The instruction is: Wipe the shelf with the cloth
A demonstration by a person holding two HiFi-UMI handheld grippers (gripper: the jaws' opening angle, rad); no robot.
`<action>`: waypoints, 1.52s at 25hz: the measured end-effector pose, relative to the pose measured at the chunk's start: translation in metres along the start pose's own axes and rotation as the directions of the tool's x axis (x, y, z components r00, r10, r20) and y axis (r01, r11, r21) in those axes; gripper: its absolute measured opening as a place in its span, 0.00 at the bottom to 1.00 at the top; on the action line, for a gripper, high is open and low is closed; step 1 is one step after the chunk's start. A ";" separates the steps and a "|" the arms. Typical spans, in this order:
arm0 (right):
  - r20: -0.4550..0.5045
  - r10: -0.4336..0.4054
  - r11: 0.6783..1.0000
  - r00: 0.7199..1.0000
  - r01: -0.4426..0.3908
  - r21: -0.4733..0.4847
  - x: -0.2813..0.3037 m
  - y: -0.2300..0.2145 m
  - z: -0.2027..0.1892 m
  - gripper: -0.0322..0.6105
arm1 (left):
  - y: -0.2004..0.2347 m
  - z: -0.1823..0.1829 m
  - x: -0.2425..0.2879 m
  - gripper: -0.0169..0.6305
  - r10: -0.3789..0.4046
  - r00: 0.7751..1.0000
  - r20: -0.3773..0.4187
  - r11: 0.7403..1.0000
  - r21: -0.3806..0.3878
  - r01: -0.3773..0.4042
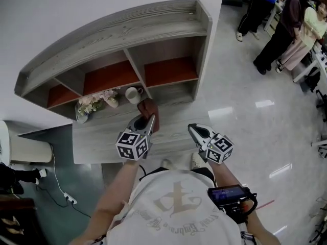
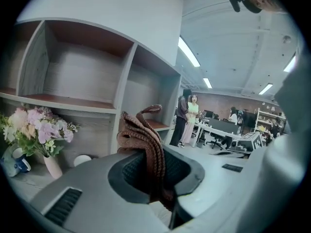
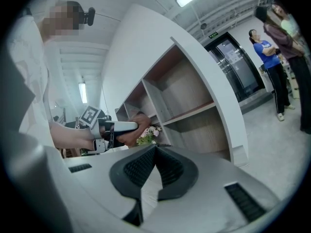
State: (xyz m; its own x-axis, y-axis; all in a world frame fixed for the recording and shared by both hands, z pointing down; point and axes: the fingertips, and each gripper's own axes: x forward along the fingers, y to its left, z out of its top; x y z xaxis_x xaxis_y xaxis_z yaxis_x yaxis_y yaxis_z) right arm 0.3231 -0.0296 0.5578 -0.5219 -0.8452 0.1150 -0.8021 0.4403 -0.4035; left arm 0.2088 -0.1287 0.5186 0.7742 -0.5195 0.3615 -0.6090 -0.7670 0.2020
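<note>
The left claw (image 1: 145, 121) is clamped on the cloth (image 1: 150, 111), a brown ribbed knit. In the left gripper view the fabric is folded into a thick bundle between the pads and sticks up past the tips, with one loose corner curling over at the top. The cloth hangs just above the broad lower ledge of the shelf (image 1: 110, 37), close to the middle upright. A white mug (image 1: 134, 93) stands just beside it, and a vase of flowers (image 1: 94, 104) stands a little further left on the same ledge.

The right claw (image 1: 196, 131) has its jaws together on nothing and hangs well to the right, off the front edge of the shelf.

The cloth looks soft, light and limp, so only the part near the pads will press on the wood, while the free end will flop and drag. The present hold, low on the folded bundle with a good wad left proud, seems right for wiping. A grip on a single corner would probably let it trail. The knit looks grippy rather than slippery (it should not slide out easily). The mug and vase look the likelier casualties, since both are upright and close to the wiping path.
</note>
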 end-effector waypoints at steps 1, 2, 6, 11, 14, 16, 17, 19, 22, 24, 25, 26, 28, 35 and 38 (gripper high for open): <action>0.001 0.007 1.000 1.000 -0.007 0.001 -0.003 -0.006 0.003 0.06 | -0.002 0.004 0.006 0.13 0.012 1.000 -0.001 1.000 0.006 -0.012; 0.001 0.014 1.000 1.000 -0.014 0.003 -0.006 -0.012 0.005 0.06 | -0.003 0.008 0.012 0.13 0.027 1.000 -0.003 1.000 0.015 -0.027; -0.009 0.041 0.999 0.999 -0.041 -0.007 -0.017 -0.032 0.011 0.06 | 0.000 0.027 0.037 0.13 0.136 0.990 -0.026 0.988 0.075 -0.134; -0.015 0.080 0.997 0.997 -0.080 -0.009 -0.023 -0.049 0.014 0.06 | 0.017 0.053 0.067 0.13 0.293 0.954 -0.060 0.942 0.190 -0.277; -0.010 0.094 0.996 0.996 -0.094 -0.001 -0.028 -0.062 0.018 0.06 | 0.023 0.067 0.088 0.13 0.352 0.933 -0.077 0.908 0.270 -0.320; -0.009 0.097 0.995 0.995 -0.097 0.003 -0.034 -0.072 0.021 0.06 | 0.028 0.072 0.104 0.13 0.389 0.917 -0.086 0.891 0.287 -0.351; -0.009 0.098 0.995 0.995 -0.098 0.004 -0.036 -0.077 0.022 0.06 | 0.031 0.074 0.113 0.13 0.405 0.910 -0.092 0.885 0.289 -0.364; -0.009 0.106 0.994 0.994 -0.106 0.005 -0.039 -0.088 0.026 0.06 | 0.038 0.079 0.127 0.13 0.441 0.891 -0.110 0.870 0.296 -0.395; -0.015 0.127 0.992 0.992 -0.127 0.001 -0.041 -0.100 0.031 0.06 | 0.053 0.081 0.140 0.13 0.511 0.848 -0.140 0.838 0.298 -0.457; -0.025 0.144 0.989 0.989 -0.145 -0.004 -0.043 -0.104 0.031 0.06 | 0.062 0.078 0.147 0.13 0.548 0.820 -0.166 0.821 0.295 -0.489; -0.032 0.155 0.988 0.987 -0.155 -0.006 -0.044 -0.105 0.031 0.06 | 0.065 0.075 0.149 0.13 0.563 0.807 -0.178 0.813 0.295 -0.502; -0.039 0.165 0.986 0.986 -0.165 -0.009 -0.045 -0.106 0.031 0.06 | 0.069 0.074 0.152 0.13 0.577 0.795 -0.187 0.805 0.294 -0.515; -0.049 0.179 0.984 0.983 -0.180 -0.010 -0.047 -0.110 0.031 0.06 | 0.076 0.072 0.156 0.13 0.596 0.777 -0.202 0.795 0.283 -0.537; -0.044 0.199 0.980 0.979 -0.200 -0.006 -0.049 -0.129 0.035 0.06 | 0.091 0.069 0.173 0.13 0.596 0.761 -0.258 0.803 0.195 -0.563; -0.040 0.208 0.978 0.977 -0.208 -0.002 -0.049 -0.132 0.037 0.06 | 0.094 0.073 0.174 0.13 0.605 0.748 -0.273 0.795 0.149 -0.588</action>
State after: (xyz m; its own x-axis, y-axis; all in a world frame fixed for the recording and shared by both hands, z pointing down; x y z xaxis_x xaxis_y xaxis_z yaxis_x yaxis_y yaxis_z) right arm 0.4649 -0.0569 0.5720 -0.6884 -0.7224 0.0647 -0.6763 0.6072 -0.4171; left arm 0.2988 -0.3183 0.5341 0.1635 -0.7498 0.6411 -0.9138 -0.3600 -0.1880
